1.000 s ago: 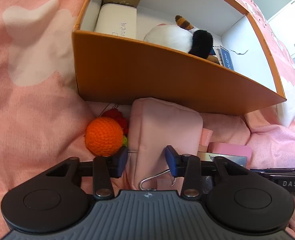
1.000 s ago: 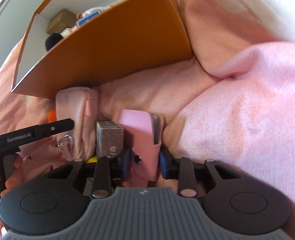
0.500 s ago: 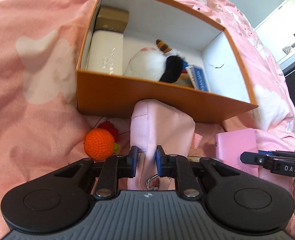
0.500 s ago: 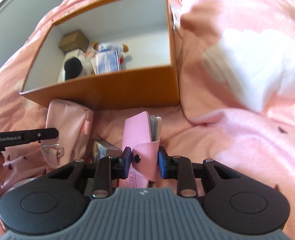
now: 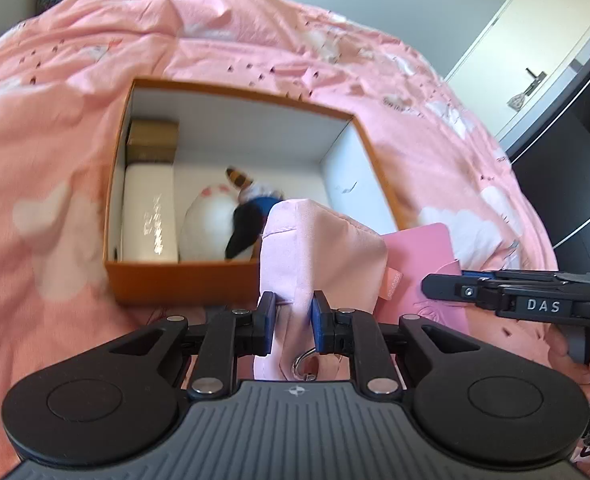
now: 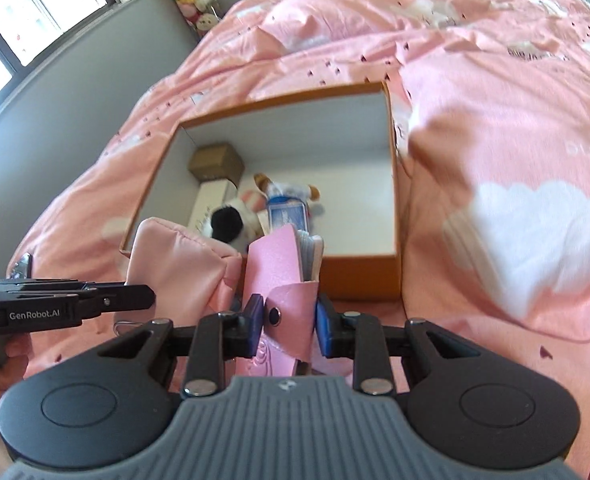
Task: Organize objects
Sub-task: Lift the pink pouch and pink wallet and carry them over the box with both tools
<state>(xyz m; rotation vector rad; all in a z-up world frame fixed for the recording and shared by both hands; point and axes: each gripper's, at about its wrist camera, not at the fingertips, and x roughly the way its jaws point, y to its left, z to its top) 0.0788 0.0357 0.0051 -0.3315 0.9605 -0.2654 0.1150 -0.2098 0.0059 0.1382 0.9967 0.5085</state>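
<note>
My left gripper (image 5: 293, 322) is shut on a pale pink fabric pouch (image 5: 327, 248) and holds it up in front of the open orange box (image 5: 183, 282). My right gripper (image 6: 287, 326) is shut on a pink snap wallet (image 6: 281, 280), also lifted before the box (image 6: 359, 276). The pouch (image 6: 179, 258) shows left of the wallet in the right wrist view; the wallet (image 5: 423, 256) shows right of the pouch in the left wrist view. Inside the box lie a white case (image 5: 149, 212), a brown carton (image 5: 153, 138), a plush toy (image 5: 219, 222) and a blue card pack (image 6: 287, 216).
The box sits on a bed with a rumpled pink quilt (image 5: 55, 80). The box's right half has bare white floor (image 6: 355, 208). A door (image 5: 551, 48) stands at the far right, a window (image 6: 27, 4) at the far left.
Both grippers have risen well above the bed with the pouch and the wallet, so the box interior now shows from above. The orange crochet ball has dropped out of view.
</note>
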